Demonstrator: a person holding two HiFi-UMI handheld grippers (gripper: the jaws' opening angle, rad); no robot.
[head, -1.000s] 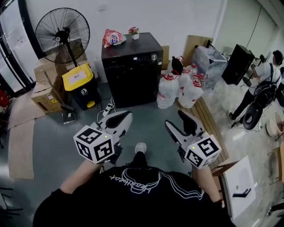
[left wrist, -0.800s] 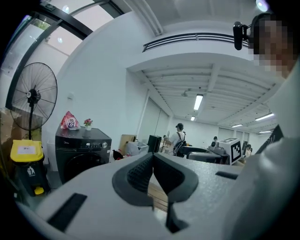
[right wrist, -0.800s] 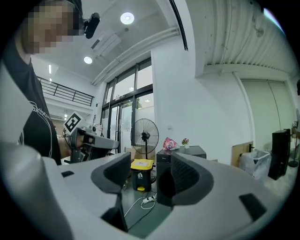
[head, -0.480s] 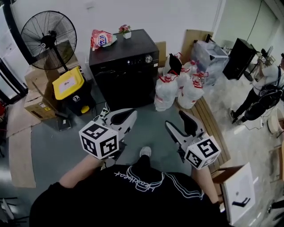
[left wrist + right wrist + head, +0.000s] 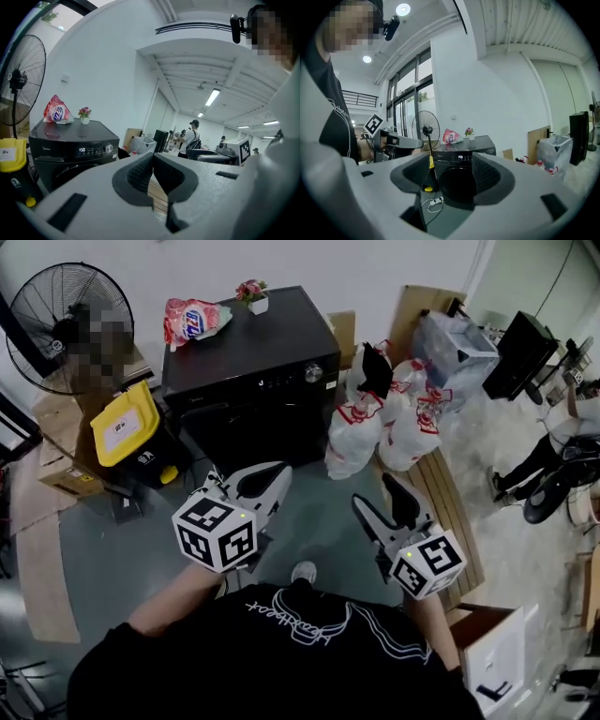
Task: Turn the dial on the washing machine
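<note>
**Dial (image 5: pixel 313 372) at the washer's top right corner, both hand-held grippers well short of it**

The small round silver dial sits at the right end of the control strip on the black front-loading washing machine (image 5: pixel 246 352), which stands against the white wall. A pink detergent bag (image 5: pixel 192 318) and a small pot of flowers (image 5: pixel 253 298) rest on its lid. The left hand-held gripper (image 5: pixel 274 479) is clenched, tips meeting with nothing between them. The right hand-held gripper (image 5: pixel 371 493) is released and empty; its jaws have just been opening. Both are held over the grey floor (image 5: pixel 314 507), pointing toward the machine and well apart from it. A yellow-lidded black bin (image 5: pixel 122 423) stands left of it, tied white plastic bags (image 5: pixel 384 423) to its right.
</note>
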